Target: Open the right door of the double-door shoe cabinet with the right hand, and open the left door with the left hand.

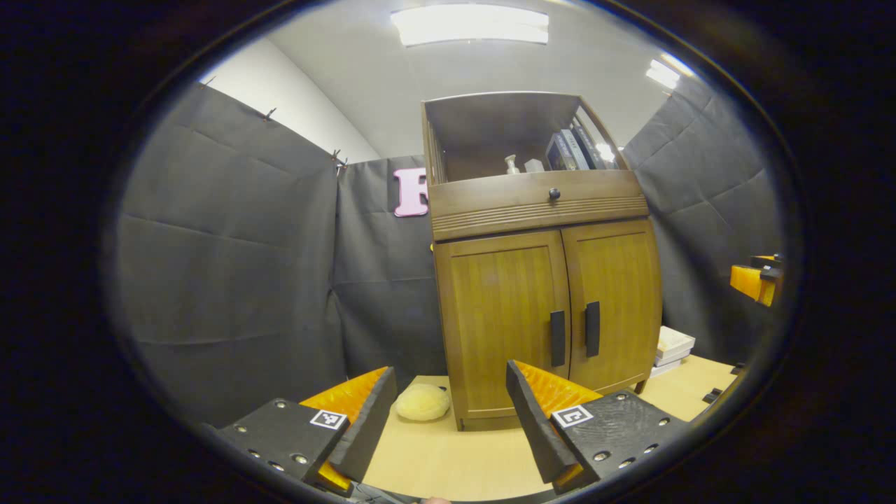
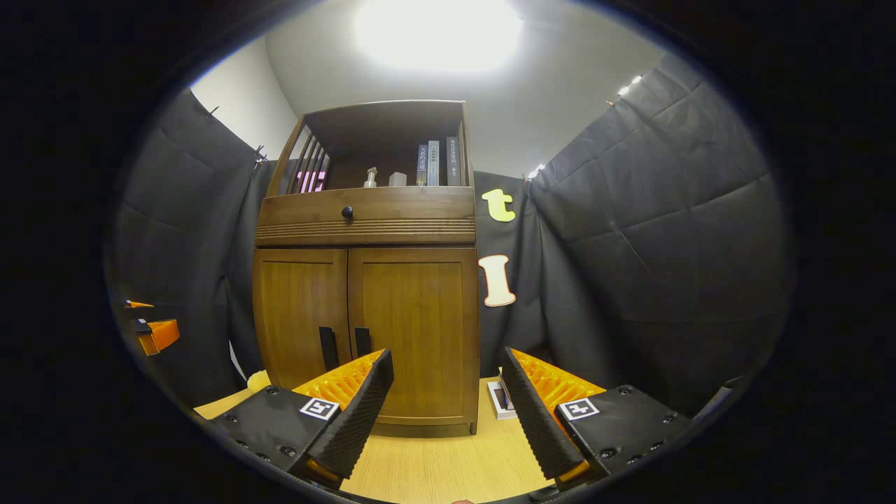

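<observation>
A wooden shoe cabinet (image 1: 539,280) (image 2: 367,308) stands on the table with both doors closed. Its left door (image 1: 500,315) (image 2: 297,315) and right door (image 1: 619,301) (image 2: 420,329) each carry a dark vertical handle by the centre seam: left handle (image 1: 557,338) (image 2: 327,348), right handle (image 1: 592,329) (image 2: 362,341). My left gripper (image 1: 448,413) is open, well short of the cabinet and low at its left front corner. My right gripper (image 2: 448,406) is open too, low in front of the right door. Each gripper appears at the edge of the other's view, the right gripper (image 1: 757,280) and the left gripper (image 2: 152,329).
A drawer with a round knob (image 1: 554,193) and an open shelf with books (image 2: 437,164) top the cabinet. A pale yellow round thing (image 1: 422,402) lies on the wooden table (image 1: 448,462) left of the cabinet. Stacked books or boxes (image 1: 672,348) sit at its right. Black cloth walls surround the booth.
</observation>
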The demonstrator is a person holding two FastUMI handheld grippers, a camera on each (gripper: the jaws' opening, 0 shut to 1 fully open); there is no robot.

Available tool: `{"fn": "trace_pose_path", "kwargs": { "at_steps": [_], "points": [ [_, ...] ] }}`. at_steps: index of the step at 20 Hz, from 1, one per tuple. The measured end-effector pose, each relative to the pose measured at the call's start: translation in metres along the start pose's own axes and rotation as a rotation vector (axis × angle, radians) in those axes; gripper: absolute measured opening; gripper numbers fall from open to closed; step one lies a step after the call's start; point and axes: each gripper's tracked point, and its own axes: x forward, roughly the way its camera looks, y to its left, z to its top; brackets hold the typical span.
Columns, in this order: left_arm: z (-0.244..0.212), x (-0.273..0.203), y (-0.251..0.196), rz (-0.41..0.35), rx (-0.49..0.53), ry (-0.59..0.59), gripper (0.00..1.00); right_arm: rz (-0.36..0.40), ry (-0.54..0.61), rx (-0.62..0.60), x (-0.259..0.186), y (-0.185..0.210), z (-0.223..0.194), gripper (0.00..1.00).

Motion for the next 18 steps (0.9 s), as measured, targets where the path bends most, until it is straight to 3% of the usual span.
{"fn": "trace_pose_path", "kwargs": {
  "at_steps": [9, 18],
  "points": [
    [0.003, -0.011, 0.009, 0.029, 0.007, -0.018, 0.90, 0.045, -0.008, 0.004, 0.025, 0.019, 0.004, 0.98],
    [0.000, -0.029, 0.038, 0.108, 0.008, -0.007, 0.92, 0.129, -0.011, 0.018, 0.078, 0.059, -0.002, 0.98]
  ]
}}
